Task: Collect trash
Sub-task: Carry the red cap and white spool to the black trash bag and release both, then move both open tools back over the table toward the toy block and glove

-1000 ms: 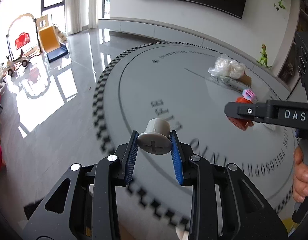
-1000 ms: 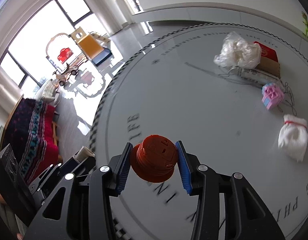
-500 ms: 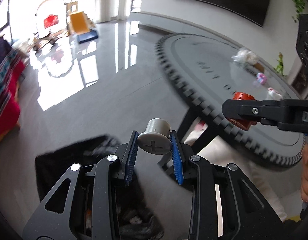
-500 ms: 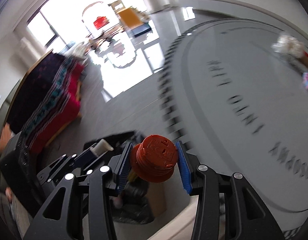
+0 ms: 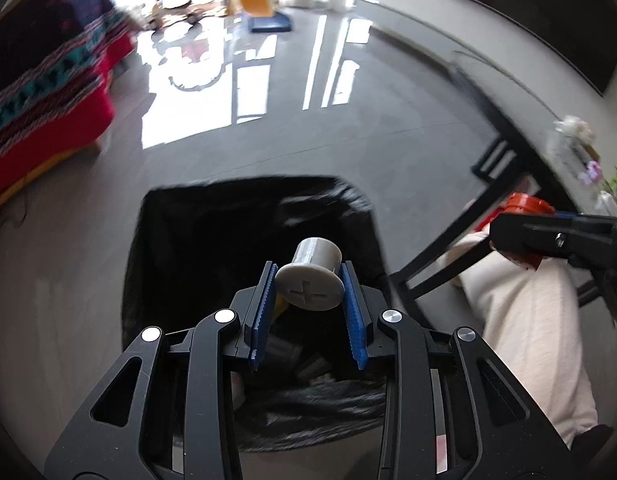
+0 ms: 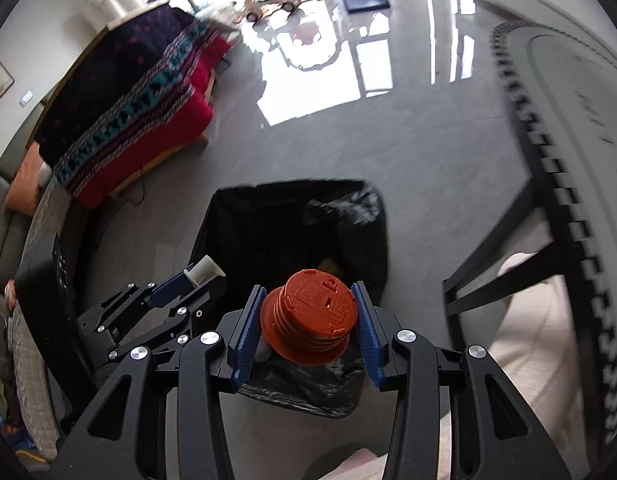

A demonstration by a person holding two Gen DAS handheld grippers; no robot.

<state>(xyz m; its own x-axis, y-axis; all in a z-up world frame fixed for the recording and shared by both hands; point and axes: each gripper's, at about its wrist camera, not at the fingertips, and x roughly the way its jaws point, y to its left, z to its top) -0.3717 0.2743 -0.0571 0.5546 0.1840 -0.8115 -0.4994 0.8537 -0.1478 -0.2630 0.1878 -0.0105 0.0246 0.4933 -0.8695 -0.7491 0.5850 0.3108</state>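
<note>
My left gripper is shut on a grey plastic screw-shaped piece and holds it over the open black-bagged trash bin on the floor. My right gripper is shut on an orange ribbed plastic piece, also above the bin. The left gripper with its grey piece shows at the left of the right wrist view. The right gripper and orange piece show at the right of the left wrist view. Some trash lies inside the bin.
The round grey table with black legs stands to the right, with more trash on it. A person's leg in light trousers is at the right. A red sofa with a dark blanket stands at the left.
Both grippers swung left and down from over the table to above the trash bin, each still holding its piece.
</note>
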